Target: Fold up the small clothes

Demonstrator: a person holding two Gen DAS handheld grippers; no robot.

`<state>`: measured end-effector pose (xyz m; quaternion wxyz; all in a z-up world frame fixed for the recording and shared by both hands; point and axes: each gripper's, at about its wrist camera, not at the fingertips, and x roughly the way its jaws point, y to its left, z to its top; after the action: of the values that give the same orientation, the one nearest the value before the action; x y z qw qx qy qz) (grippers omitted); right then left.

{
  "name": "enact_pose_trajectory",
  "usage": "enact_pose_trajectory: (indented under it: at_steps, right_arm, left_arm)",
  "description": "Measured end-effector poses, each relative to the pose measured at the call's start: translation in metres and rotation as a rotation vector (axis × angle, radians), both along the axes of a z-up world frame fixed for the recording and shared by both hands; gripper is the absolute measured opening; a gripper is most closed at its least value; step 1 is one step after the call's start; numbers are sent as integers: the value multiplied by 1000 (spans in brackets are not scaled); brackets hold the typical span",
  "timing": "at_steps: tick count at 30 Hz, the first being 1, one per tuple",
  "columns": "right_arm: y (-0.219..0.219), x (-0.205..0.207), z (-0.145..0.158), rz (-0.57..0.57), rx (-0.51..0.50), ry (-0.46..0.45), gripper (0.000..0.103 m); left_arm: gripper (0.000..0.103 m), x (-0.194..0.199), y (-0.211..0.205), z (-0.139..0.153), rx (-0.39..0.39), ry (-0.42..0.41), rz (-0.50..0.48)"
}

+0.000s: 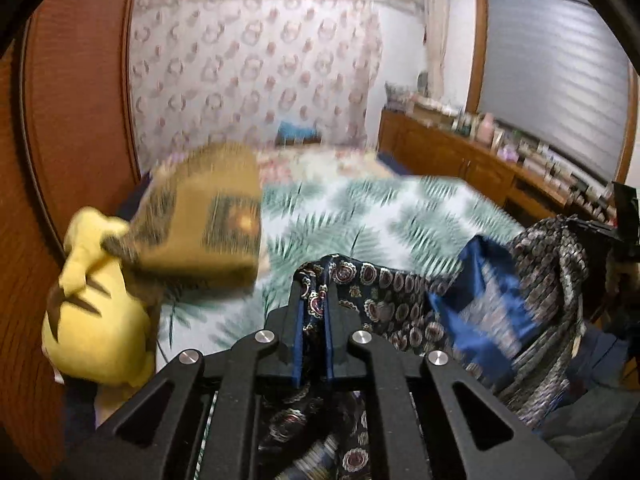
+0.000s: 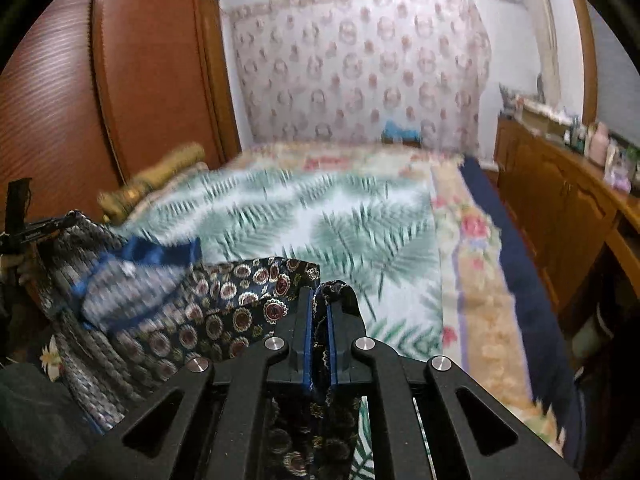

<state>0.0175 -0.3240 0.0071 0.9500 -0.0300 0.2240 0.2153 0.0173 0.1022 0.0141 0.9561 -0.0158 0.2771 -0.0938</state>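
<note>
A dark navy garment point(image 1: 384, 292) printed with round red-and-gold medallions hangs bunched between the two grippers, raised above the bed point(image 1: 360, 216). Its cloth is glossy and creased; a bright blue satin panel point(image 1: 480, 300) and a grey woven-pattern section point(image 1: 560, 280) show at its far side in the left wrist view, motion-blurred. In the right wrist view the same garment point(image 2: 224, 312) spreads to the left of the fingers, with the blue panel point(image 2: 140, 268) and grey section point(image 2: 80, 344) beyond it.

The left gripper point(image 1: 314, 308) is clamped on a fold of the garment: printed cloth fills the narrow slit between its blue-padded fingers point(image 1: 298, 340) and trails beneath the black linkage. The right gripper point(image 2: 320, 312) is likewise clenched on a fold, cloth pinched between its blue pads point(image 2: 307, 340) and hanging below. Each fold rises a little above the fingertips.

Under the garment the bed carries a white sheet with green palm leaves point(image 2: 320, 216), laid over a floral quilt point(image 2: 472, 248) with a dark blue edge. A mustard patterned cushion point(image 1: 208, 216) and a yellow plush toy point(image 1: 96, 312) lie at the bed's left side, by a reddish wooden wardrobe point(image 2: 140, 72). A flowered hanging point(image 1: 256, 64) covers the far wall. No container holds clothing; a wooden sideboard point(image 1: 460, 156) at right bears small bottles and boxes, too blurred to name, below a window blind point(image 1: 556, 72).
</note>
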Motion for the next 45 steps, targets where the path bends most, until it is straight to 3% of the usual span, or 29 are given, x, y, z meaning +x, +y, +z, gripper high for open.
enact_pose_trajectory:
  at_steps: [10,14,18,23,29,34,39,41,42,43,44,45]
  right_arm:
    - [6,-41,117,42,7,-260,5]
    - [6,-35,162,20,-13,-337,5]
    - [9,-5,187,-27,-36,-354,5]
    - [25,56,167,-91,-88,-257,5]
    - [49,132,92,-141,-136,-39,5]
    - [65,161,47,-183,-165,61,5]
    - [83,172,46,-205,-163,113,26]
    - [85,168,56,-192,-166,100,42]
    - [79,172,66,-187,-167,95,45]
    - [70,169,68,-185,-166,91,51]
    - [67,163,70,-182,-161,85,53]
    - [62,157,69,-173,-152,82,53]
  left_arm:
    - [8,3,-10,104,9,-240,-2]
    - [8,29,-3,140,8,-300,27]
    - [8,67,4,153,22,-305,70]
    - [8,127,21,130,16,-215,122]
    - [8,185,23,60,64,-43,146]
    - [11,207,19,25,96,27,165]
    - [36,194,15,22,56,22,145]
    - [52,184,14,23,43,13,128]
    - [55,181,13,22,38,11,119]
    - [66,176,13,21,34,12,109]
    - [74,172,13,20,30,13,104]
    - [76,167,13,19,24,11,100]
